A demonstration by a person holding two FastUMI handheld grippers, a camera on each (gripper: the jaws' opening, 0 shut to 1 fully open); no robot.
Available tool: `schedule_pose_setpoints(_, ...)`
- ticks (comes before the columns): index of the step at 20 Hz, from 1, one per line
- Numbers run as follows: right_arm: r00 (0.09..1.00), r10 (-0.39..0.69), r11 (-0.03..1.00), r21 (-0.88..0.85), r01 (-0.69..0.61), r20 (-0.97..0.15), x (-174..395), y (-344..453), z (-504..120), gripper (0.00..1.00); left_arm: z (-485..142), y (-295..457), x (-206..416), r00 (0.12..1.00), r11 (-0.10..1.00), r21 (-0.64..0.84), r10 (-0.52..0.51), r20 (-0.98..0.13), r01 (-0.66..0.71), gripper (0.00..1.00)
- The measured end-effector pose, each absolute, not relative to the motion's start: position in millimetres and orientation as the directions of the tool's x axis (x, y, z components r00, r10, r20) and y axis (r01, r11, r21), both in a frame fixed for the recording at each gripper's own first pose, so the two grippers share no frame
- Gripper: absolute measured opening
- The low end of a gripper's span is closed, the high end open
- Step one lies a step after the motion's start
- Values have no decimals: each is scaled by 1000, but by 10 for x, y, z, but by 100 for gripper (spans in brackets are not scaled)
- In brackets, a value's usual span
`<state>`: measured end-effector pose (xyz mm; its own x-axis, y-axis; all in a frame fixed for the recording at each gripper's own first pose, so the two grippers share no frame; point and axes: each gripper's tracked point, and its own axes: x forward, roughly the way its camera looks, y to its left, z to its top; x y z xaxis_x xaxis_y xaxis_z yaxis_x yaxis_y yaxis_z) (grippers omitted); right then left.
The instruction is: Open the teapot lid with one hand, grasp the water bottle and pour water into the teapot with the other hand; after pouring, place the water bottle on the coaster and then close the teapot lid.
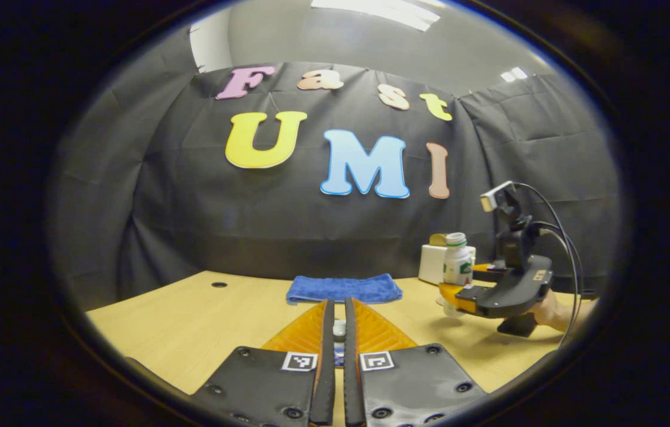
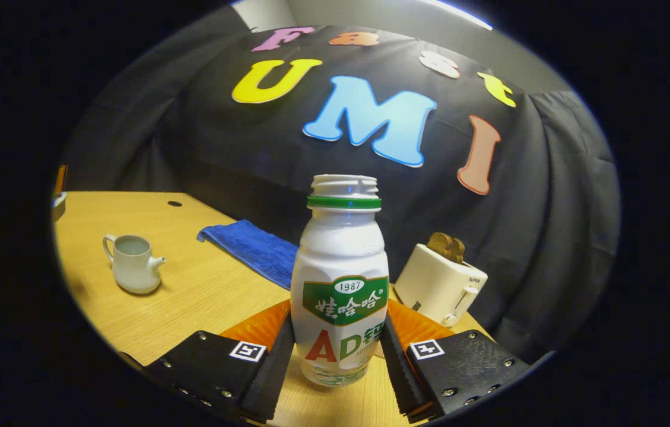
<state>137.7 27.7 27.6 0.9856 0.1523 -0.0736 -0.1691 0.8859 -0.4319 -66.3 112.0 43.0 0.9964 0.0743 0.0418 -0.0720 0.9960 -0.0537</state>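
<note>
Both jaws clamped | right gripper (image 2: 337,350) grips water bottle (image 2: 339,279) | left gripper (image 1: 339,329) pinches lid (image 1: 339,328) | teapot (image 2: 133,264) open, well apart

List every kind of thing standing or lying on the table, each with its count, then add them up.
Teapot: 1
Water bottle: 1
Blue towel: 1
Toaster: 1
Total: 4

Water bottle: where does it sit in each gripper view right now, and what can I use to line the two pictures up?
Left gripper view: the water bottle stands far right of centre, between the right gripper's fingers, in front of the toaster.
Right gripper view: it stands upright at bottom centre, between that gripper's own fingers.
Shared landmark: the blue towel, lying left of the bottle in both.
</note>
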Motion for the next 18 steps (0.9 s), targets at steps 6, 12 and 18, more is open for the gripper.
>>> schedule_pose_setpoints(6,973,205,694,-685,-222,-109,1407,801,171,71,296,733,-1176,999,998,-65,7,53,-3,17)
schedule_pose_setpoints(12,972,204,480,-853,-205,-118,1498,1151,110,71,156,892,-1383,999,998,-53,25,33,-23,16)
schedule_pose_setpoints(18,968,239,198,-972,-124,-75,1491,1393,66,71,165,996,-1490,998,998,-49,49,47,-47,12)
